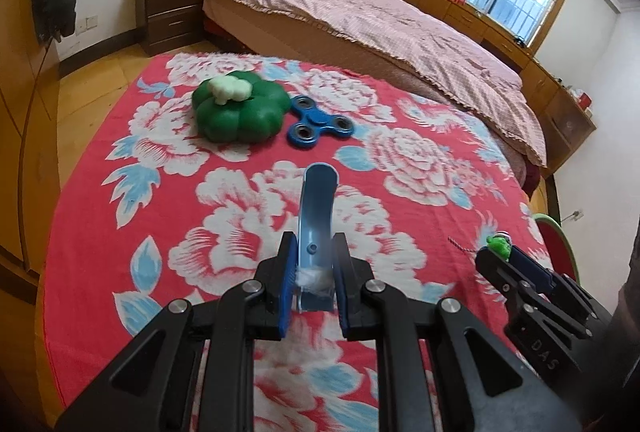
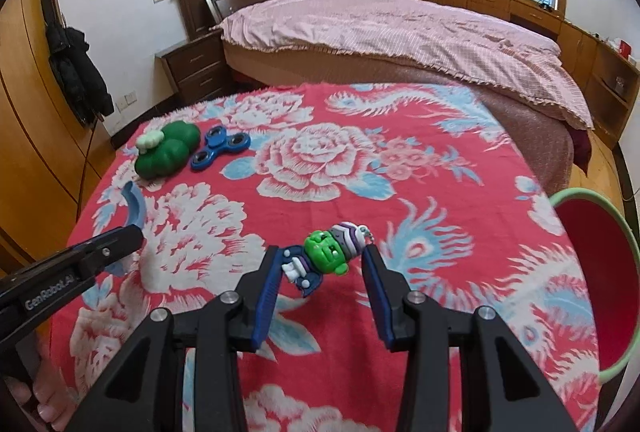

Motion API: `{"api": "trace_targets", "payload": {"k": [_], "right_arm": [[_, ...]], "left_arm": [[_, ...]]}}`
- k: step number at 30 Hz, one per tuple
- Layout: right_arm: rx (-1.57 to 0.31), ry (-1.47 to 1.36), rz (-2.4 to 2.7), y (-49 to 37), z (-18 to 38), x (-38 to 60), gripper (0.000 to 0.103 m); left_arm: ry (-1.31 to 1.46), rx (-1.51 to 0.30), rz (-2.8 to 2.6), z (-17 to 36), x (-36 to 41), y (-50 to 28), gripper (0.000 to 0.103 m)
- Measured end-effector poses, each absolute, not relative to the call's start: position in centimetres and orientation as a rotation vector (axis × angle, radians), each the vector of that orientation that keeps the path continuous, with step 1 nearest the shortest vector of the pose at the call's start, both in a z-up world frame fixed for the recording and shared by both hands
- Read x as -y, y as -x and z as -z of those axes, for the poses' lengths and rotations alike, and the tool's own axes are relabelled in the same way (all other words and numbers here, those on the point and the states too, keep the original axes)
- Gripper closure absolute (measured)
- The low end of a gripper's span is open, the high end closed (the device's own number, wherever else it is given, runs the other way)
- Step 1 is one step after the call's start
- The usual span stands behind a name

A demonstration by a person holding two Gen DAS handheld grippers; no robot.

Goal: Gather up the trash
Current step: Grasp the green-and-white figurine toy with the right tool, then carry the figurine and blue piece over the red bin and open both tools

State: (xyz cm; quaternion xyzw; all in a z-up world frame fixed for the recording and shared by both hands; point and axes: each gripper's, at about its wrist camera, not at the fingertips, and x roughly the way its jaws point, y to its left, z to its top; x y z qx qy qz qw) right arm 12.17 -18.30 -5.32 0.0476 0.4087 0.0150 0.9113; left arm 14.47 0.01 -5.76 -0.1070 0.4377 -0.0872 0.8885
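Note:
My left gripper is shut on the near end of a blue curved plastic strip, which sticks forward above the red floral cloth; a white bit of fluff sits between the pads. In the right wrist view the same strip and the left gripper show at the left. My right gripper is shut on a small toy figure with a green head, held crosswise just above the cloth. The left wrist view also catches the right gripper and the figure.
A green pumpkin-shaped toy with a white top and a blue fidget spinner lie at the far left of the cloth. A red bin with a green rim stands at the right edge. A bed lies behind.

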Motion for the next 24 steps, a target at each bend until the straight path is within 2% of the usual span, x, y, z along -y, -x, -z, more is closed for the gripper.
{"api": "trace_targets", "payload": {"k": [24], "right_arm": [[-0.671,-0.276,0.173,-1.8,-0.1,31.0,0.059]], "left_arm": [[0.133,-0.923,0.45,2.4,11.7,-10.1,0.086]]}}
